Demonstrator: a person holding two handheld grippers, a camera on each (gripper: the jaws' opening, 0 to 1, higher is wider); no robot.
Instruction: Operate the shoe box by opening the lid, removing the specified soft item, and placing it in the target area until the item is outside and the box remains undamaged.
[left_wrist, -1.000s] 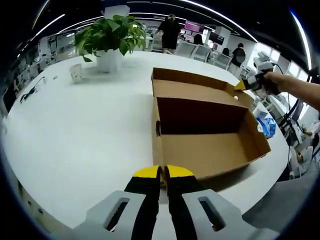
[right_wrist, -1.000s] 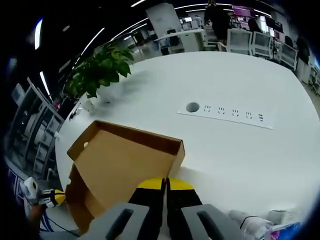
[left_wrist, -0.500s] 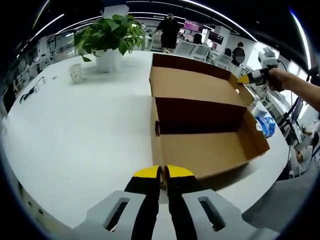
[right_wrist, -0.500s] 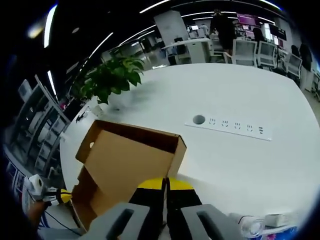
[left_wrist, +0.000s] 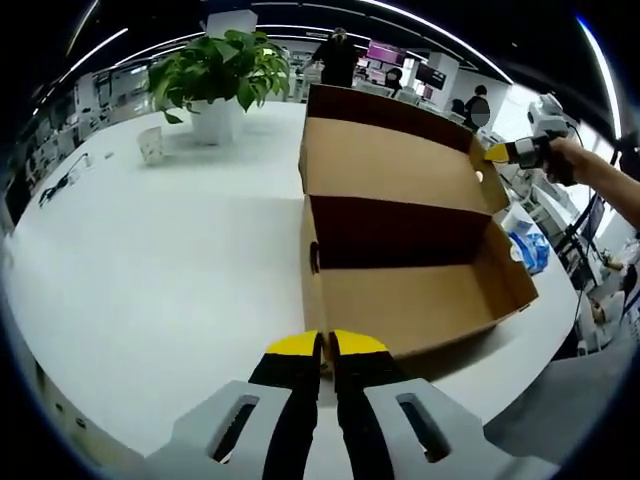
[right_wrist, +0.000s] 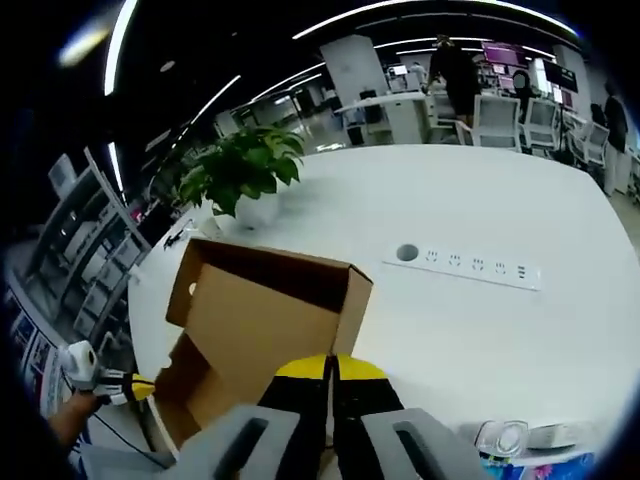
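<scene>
Big white table (left_wrist: 150, 260) takes up most of the left gripper view, round-edged and mostly bare. Sitting on it toward the right side is the shoe box (left_wrist: 420, 290), plain brown cardboard, long axis running left-right across that view, open side facing up. You can see right down into the base and its brown floor looks bare, no soft item visible in there from this angle. The lid (left_wrist: 385, 160) is hinged along the far long edge and is tipped up, standing fairly steep, inner face toward the camera.

The right gripper (left_wrist: 500, 152) comes in from the right in the left gripper view, held by a person's hand (left_wrist: 565, 158), yellow tips right at the lid's right end corner. In the right gripper view that same gripper (right_wrist: 330, 368) has its yellow-tipped jaws squeezed together at the edge of the lid; looks like it's pinching the cardboard, but the contact is tucked under the tips so I can't say for sure.

Left gripper (left_wrist: 327, 345) hovers just in front of the box's near wall, jaws pressed together, nothing between them.

Smaller stuff: a potted plant (left_wrist: 215, 75) at the far side of the table, a small white cup (left_wrist: 151, 145) near it, and a white power strip (right_wrist: 462, 266) set into the tabletop in the right gripper view.
</scene>
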